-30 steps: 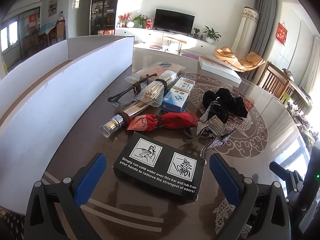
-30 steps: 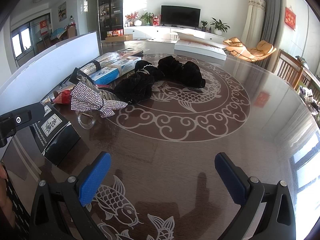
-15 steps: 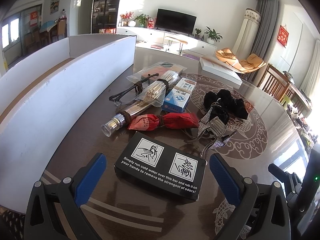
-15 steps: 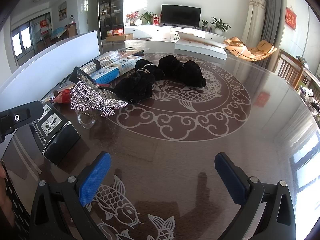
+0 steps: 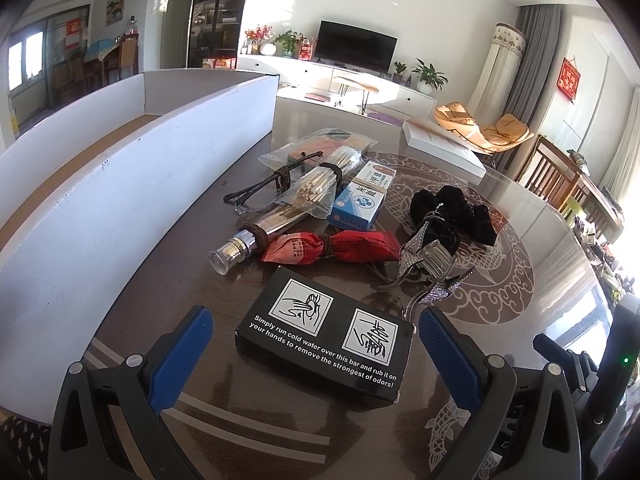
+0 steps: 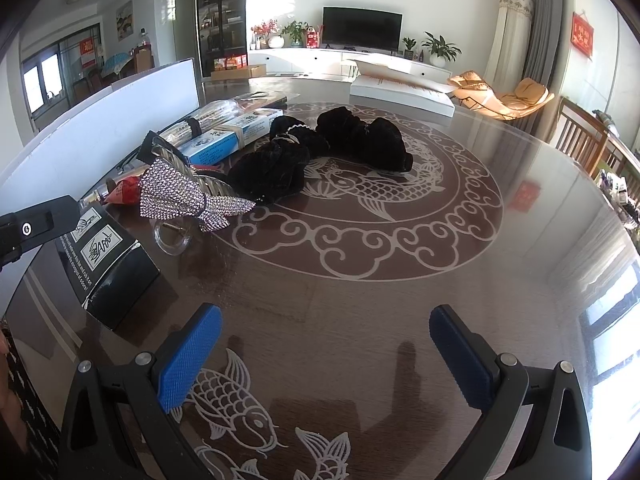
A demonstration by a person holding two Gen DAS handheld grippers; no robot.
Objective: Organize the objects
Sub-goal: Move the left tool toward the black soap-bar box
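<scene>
A black box [image 5: 326,334] with white print lies flat between the fingers of my open left gripper [image 5: 314,344], untouched by either pad. Behind it lie a red packet [image 5: 332,246], a shiny tube [image 5: 256,236], a bagged bundle of sticks [image 5: 320,184], a blue and white carton [image 5: 362,196], a rhinestone hair clip [image 5: 424,258] and black scrunchies [image 5: 452,212]. My right gripper [image 6: 324,354] hangs open over bare table, with the black box [image 6: 106,260] to its left, the hair clip [image 6: 184,196] and the scrunchies [image 6: 320,148] further off.
A long white open box [image 5: 132,152] runs along the table's left side. A flat white box [image 5: 444,150] lies at the far edge of the round brown table [image 6: 380,280]. Wooden chairs [image 5: 560,176] stand to the right. The left gripper's body [image 6: 32,228] shows in the right wrist view.
The left gripper has edged slightly forward, so the black box sits a little deeper between its fingers. The right gripper has hardly moved.
</scene>
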